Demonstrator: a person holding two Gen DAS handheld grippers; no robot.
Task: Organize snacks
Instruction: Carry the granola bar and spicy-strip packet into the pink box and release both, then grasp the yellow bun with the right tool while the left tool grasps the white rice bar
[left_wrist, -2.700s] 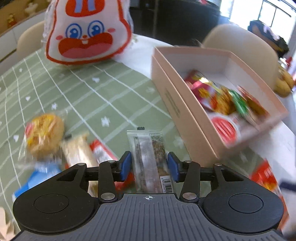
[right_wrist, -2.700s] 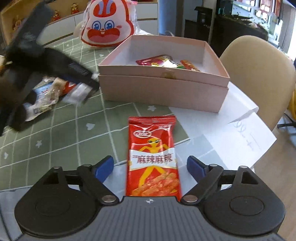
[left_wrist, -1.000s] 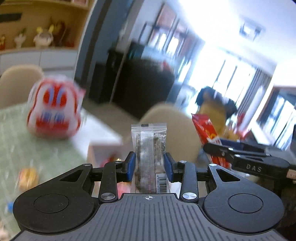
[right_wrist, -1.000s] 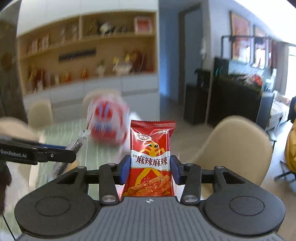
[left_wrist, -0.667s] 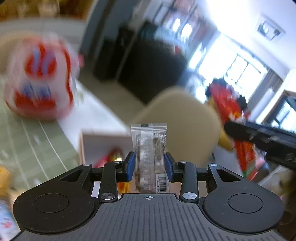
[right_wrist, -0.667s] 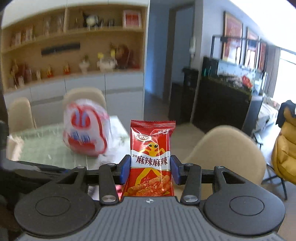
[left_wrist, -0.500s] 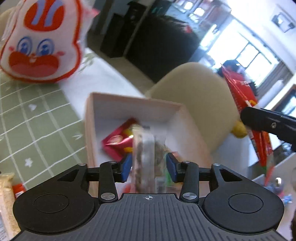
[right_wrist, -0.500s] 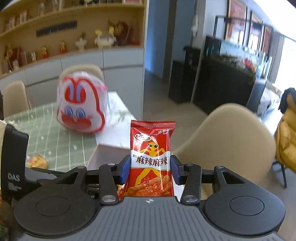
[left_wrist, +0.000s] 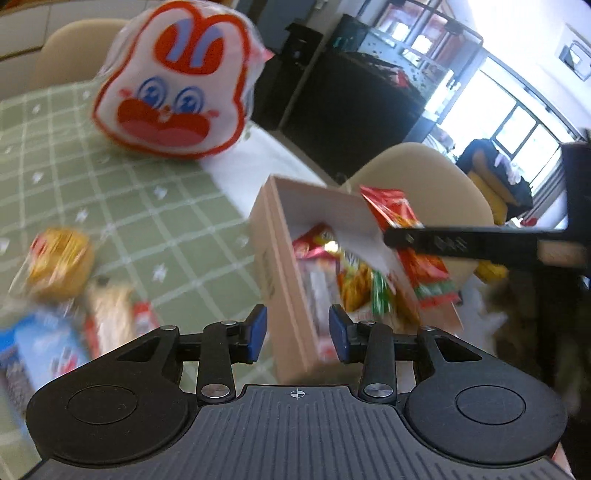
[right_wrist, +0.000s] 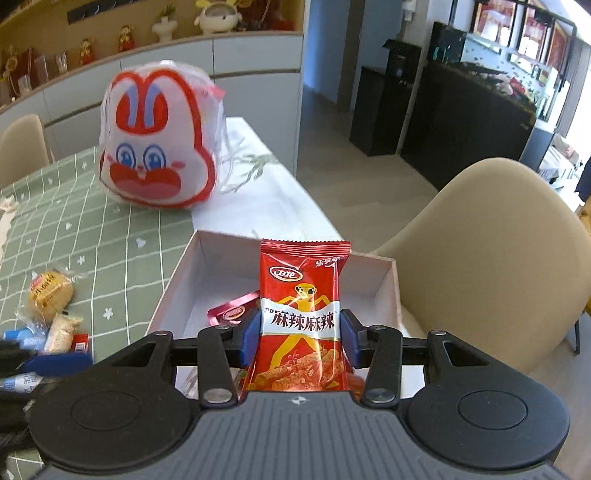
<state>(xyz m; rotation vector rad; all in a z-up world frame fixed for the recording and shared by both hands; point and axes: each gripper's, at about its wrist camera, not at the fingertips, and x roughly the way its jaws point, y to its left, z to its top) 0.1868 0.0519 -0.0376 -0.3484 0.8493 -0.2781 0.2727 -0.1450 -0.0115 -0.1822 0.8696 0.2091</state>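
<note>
While its jaws stand apart with nothing between the blue pads, having just been closing a little, the left gripper (left_wrist: 297, 334) hangs low in its own view over the near wall of the pink box (left_wrist: 280, 280). Inside that box, right of centre, lie several blurred wrappers in red, yellow and green. The right gripper (left_wrist: 461, 242) reaches in from the right edge as a dark bar, with the red snack packet (left_wrist: 406, 236) hanging in front of the box's far side.

In the right wrist view the right gripper (right_wrist: 300, 338) has its jaws pinching the red snack packet (right_wrist: 302, 317), which stands upright at the frame's centre above the open pink box (right_wrist: 177, 284). A small red wrapper (right_wrist: 232, 312) lies on the box floor just left of the packet.

On the green checked tabletop (right_wrist: 110, 243), at the left, a round yellow biscuit pack (right_wrist: 50, 293) sits near a pale bar (right_wrist: 61, 332) and blue wrappers. A rabbit-faced bag (right_wrist: 159, 147) stands at the upper left, and a beige chair (right_wrist: 491, 258) fills the right.
</note>
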